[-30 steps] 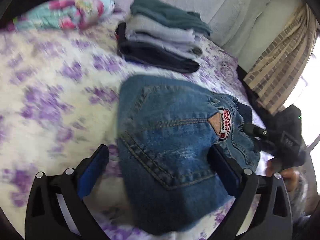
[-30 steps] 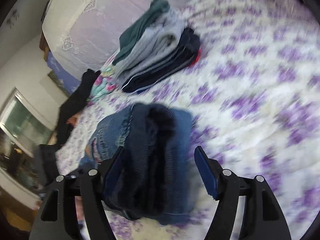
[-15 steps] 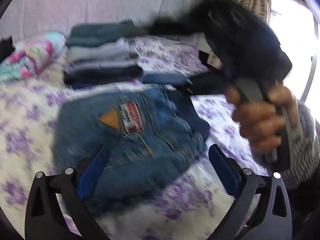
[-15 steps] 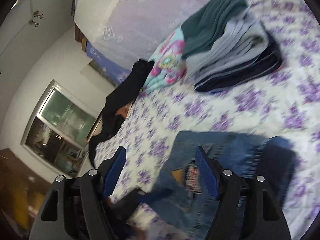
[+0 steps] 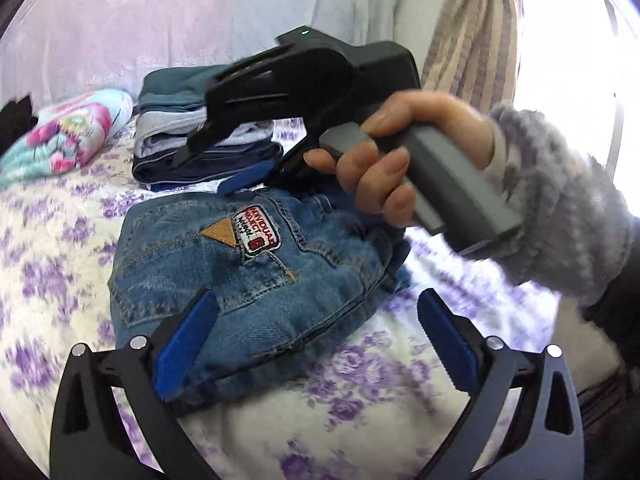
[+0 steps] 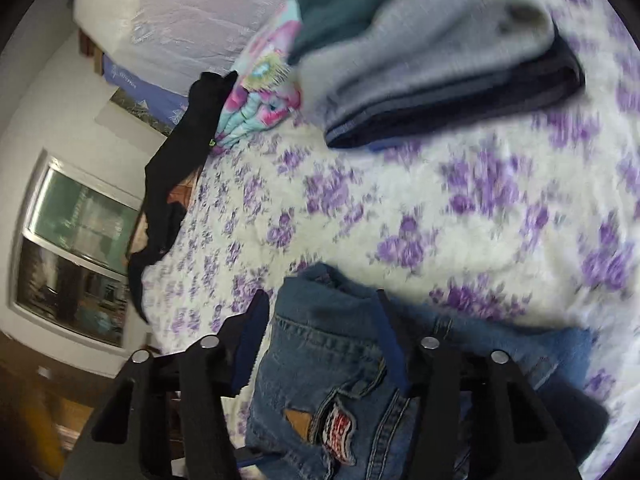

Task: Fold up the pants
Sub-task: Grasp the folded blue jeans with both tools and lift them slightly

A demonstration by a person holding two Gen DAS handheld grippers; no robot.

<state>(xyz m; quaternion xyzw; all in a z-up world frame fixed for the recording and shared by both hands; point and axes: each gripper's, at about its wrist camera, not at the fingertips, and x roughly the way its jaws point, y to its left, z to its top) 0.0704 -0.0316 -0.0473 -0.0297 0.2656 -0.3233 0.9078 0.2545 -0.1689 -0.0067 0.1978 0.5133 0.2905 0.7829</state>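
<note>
The blue jeans [image 5: 248, 276] lie folded into a small bundle on the flowered bed cover, back pocket and brand patch up. My left gripper [image 5: 316, 340] is open at the bundle's near edge, its left pad over the denim, holding nothing. My right gripper [image 5: 240, 164] shows in the left wrist view, held above the far edge of the jeans. In the right wrist view the right gripper [image 6: 320, 328] is open, its pads on either side of the top edge of the jeans [image 6: 332, 364] without pinching.
A stack of folded clothes [image 5: 200, 136] sits behind the jeans, also seen in the right wrist view [image 6: 420, 60]. A colourful folded item [image 5: 64, 136] lies to the left. A curtain [image 5: 464, 40] and window are at the right. A black garment [image 6: 172, 168] hangs at the bed's edge.
Both grippers have let go of the jeans and pulled back. The right gripper rose and swung over the bundle's far edge. The jeans now lie flat, folded, patch facing up.
</note>
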